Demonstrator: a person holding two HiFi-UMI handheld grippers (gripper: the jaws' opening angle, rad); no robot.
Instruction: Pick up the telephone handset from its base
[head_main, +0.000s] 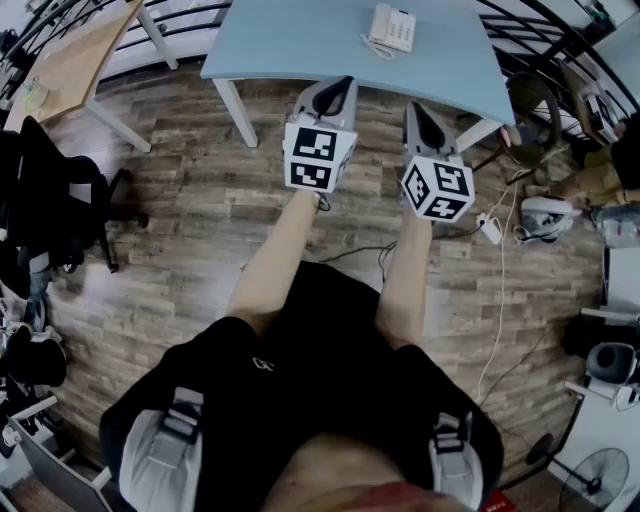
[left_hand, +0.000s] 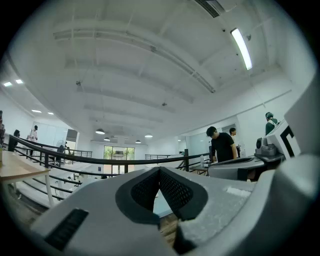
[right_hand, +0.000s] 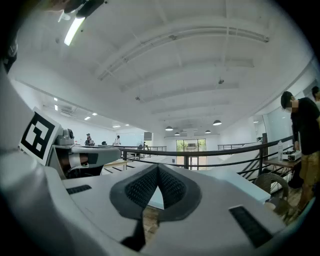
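A white telephone (head_main: 392, 28) lies on the far part of a light blue table (head_main: 300, 50), its handset resting on the base. My left gripper (head_main: 345, 82) is held level over the wooden floor, just short of the table's near edge, with its tips pointing at the table. My right gripper (head_main: 415, 106) is beside it, also short of the table. Both are well short of the telephone. In the left gripper view the black pads of the left gripper (left_hand: 159, 170) meet with nothing between them. The right gripper (right_hand: 158, 167) looks the same in its own view. Neither gripper view shows the telephone.
A wooden table (head_main: 70, 60) stands at the far left and a black office chair (head_main: 50, 200) at the left. A power strip (head_main: 490, 228) with cables lies on the floor at the right, a fan (head_main: 600, 480) at the lower right. A person (left_hand: 222, 145) stands beyond a railing.
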